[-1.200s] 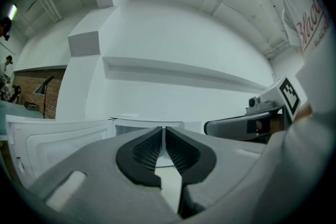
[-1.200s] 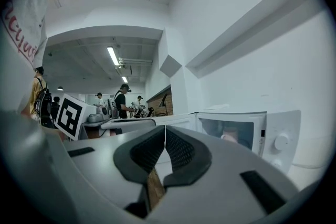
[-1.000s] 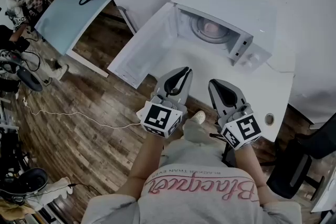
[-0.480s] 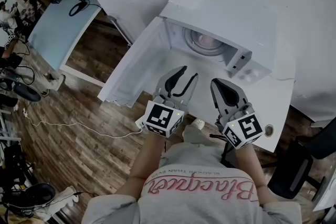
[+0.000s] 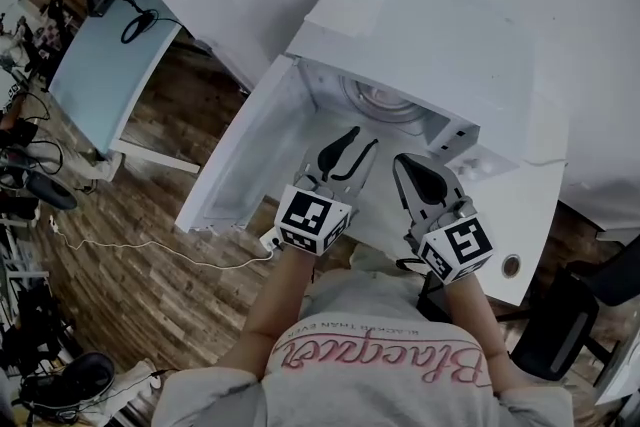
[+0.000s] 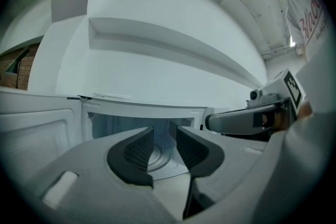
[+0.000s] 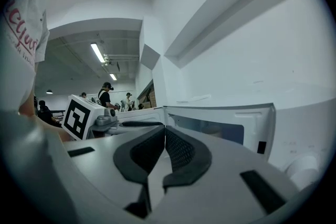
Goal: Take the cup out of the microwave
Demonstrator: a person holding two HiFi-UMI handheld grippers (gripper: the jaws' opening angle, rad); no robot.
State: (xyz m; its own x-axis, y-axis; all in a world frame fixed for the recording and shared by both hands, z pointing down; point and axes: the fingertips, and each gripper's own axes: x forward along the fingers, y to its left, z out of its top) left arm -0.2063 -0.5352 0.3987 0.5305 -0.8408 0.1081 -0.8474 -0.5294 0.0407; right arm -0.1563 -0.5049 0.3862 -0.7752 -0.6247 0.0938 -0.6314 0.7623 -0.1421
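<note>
Left claw has just been opening. Its jaws now stand apart with nothing between them and point into the open microwave, whose turntable shows through the gap. Right claw, just beside it, has its jaws pressed together and holds nothing. The microwave sits at the left end of the white worktop with its door swung out past that edge, and I make out the cup only as a dim tan shape inside the cavity, clear of both claws.
</note>
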